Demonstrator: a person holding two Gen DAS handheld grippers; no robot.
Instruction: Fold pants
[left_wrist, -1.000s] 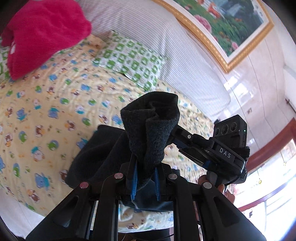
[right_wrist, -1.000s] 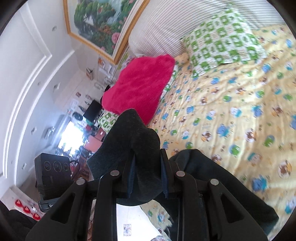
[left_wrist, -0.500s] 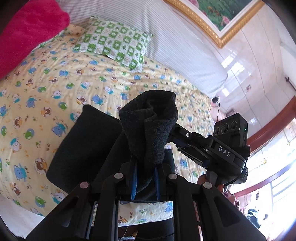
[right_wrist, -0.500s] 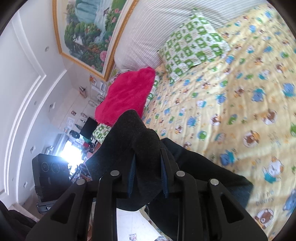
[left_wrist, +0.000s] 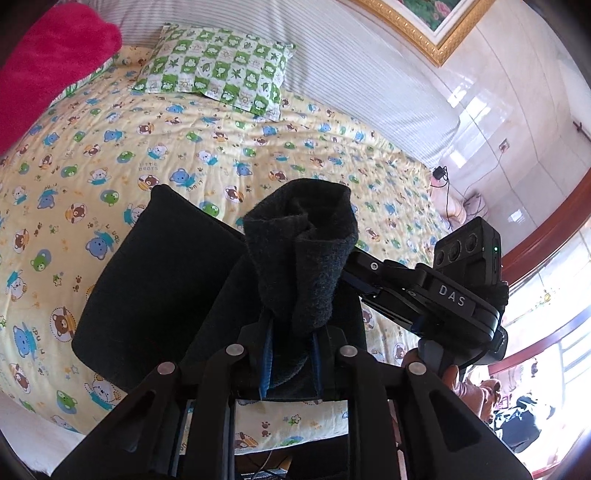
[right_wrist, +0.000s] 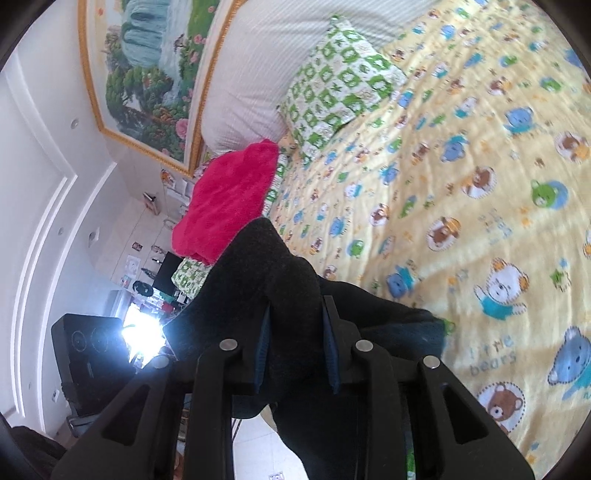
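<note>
The dark fleece pants hang between both grippers, with their lower part lying on the yellow bear-print bedspread. My left gripper is shut on a bunched fold of the pants that stands up between its fingers. My right gripper is shut on another bunched edge of the pants; the rest of the cloth trails down to the bedspread. The right gripper's body shows close beside the left one in the left wrist view.
A green checked pillow and a magenta blanket lie at the bed's head against a striped headboard. A gold-framed painting hangs above. The bed's near edge is just below the grippers.
Both grippers have moved forward over the bed with the pants. More of the dark cloth now lies spread on the bedspread, and the pillow and blanket appear farther off.
</note>
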